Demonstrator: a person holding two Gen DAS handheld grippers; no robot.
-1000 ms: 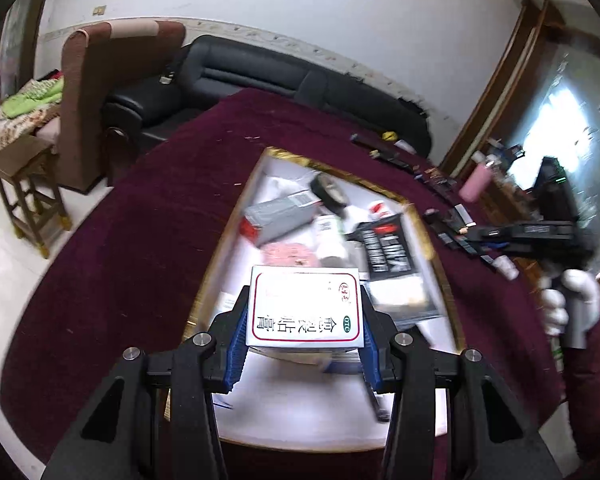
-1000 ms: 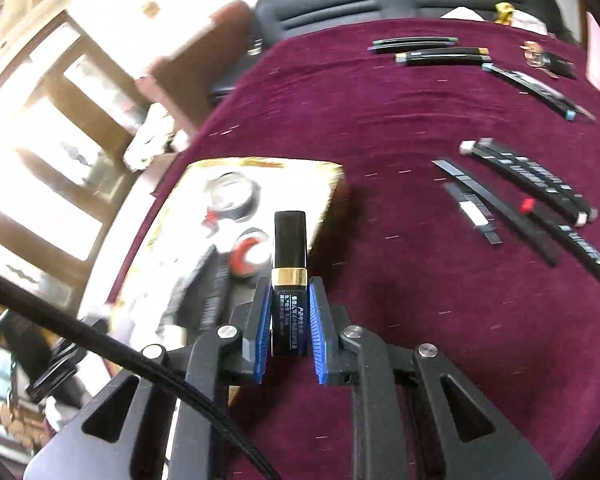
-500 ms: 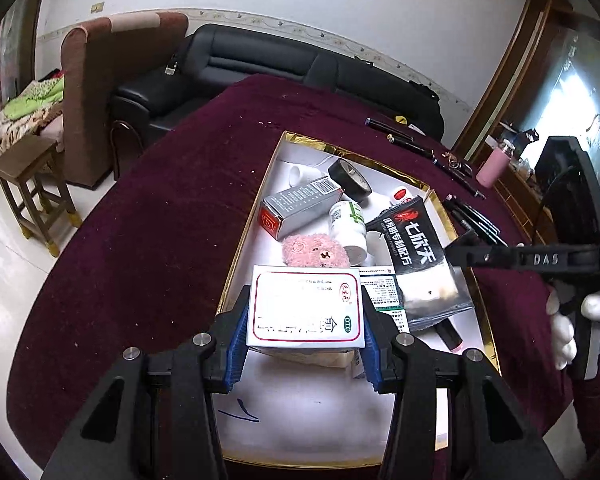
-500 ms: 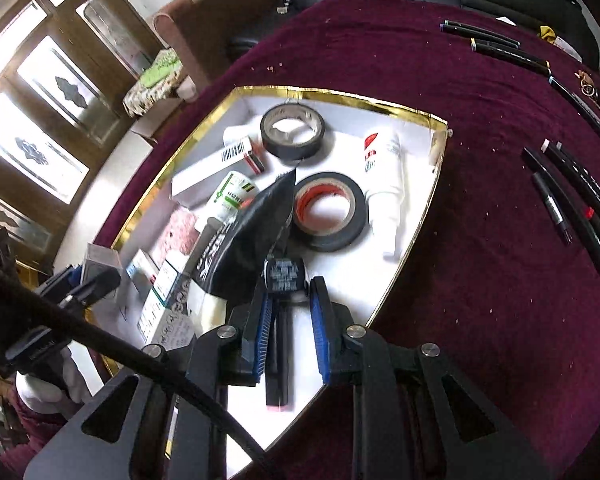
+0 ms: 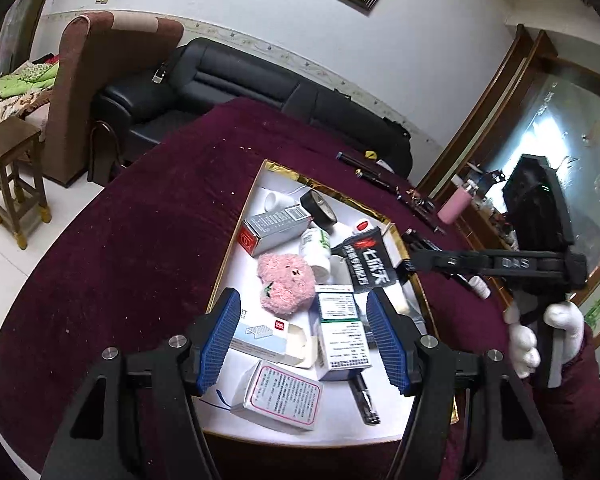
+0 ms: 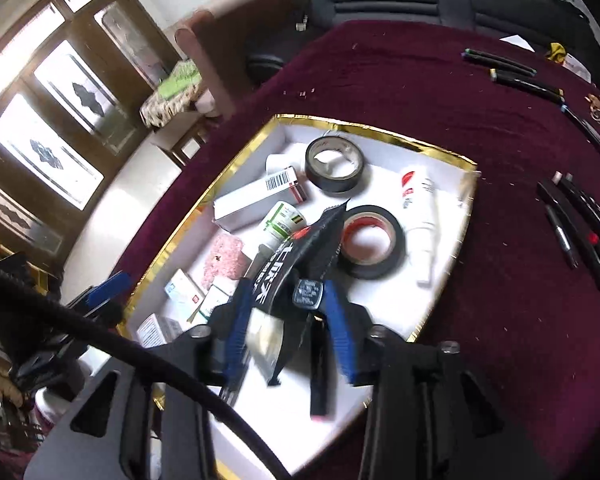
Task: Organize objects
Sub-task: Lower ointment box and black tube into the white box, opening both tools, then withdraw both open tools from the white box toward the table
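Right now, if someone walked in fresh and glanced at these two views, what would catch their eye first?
Probably the gold-rimmed white tray on the maroon tablecloth, crammed with clutter: a fuzzy pink toy near its middle, two rolls of black tape at the far end, small boxes nearer. Next, the left gripper hanging open over a red-bordered white box, and a row of dark pens outside the tray.

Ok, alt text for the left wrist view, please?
The open left hand-held gripper hovers over a gold-rimmed white tray on a maroon tablecloth, above a red-bordered white box lying among boxes, a pink plush toy and black tape. A gloved hand holds the right hand-held gripper at right.
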